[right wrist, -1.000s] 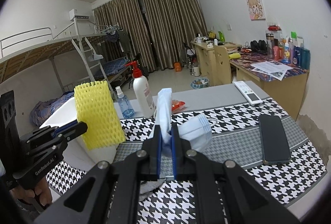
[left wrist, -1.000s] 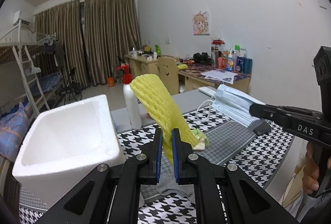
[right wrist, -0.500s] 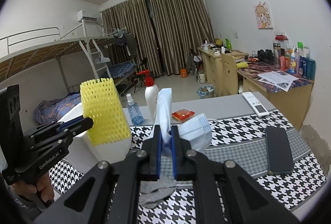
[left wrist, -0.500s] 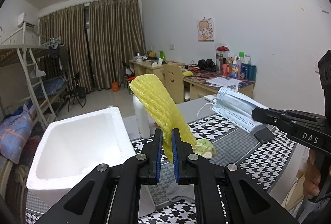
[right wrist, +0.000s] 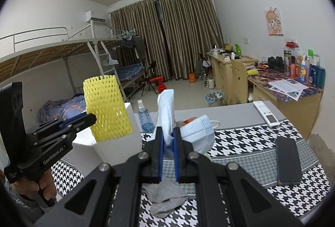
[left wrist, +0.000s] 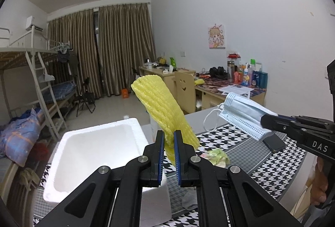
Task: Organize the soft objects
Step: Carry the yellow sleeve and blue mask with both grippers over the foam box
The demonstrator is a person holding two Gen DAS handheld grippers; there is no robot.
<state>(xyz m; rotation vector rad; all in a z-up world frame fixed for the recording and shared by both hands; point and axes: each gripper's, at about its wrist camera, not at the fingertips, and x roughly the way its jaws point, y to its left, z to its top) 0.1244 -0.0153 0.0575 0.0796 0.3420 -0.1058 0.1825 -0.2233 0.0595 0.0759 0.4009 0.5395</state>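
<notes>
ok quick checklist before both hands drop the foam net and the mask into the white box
1. Left gripper grip on the yellow foam net: ok, pinched between both fingers at its lower end.
2. Right gripper grip on the blue face mask: ok, clamped, with the rest hanging free beside the fingers.
3. White foam box open and free of contents: ok as far as the inside shows.
4. Net over the box opening: cannot tell; the right wrist view puts it near the box's corner.
5. Mask over the box: not ok, it is off to the box's side.
6. Grey sock and green wad on the table: not ok, not boxed yet.
</notes>
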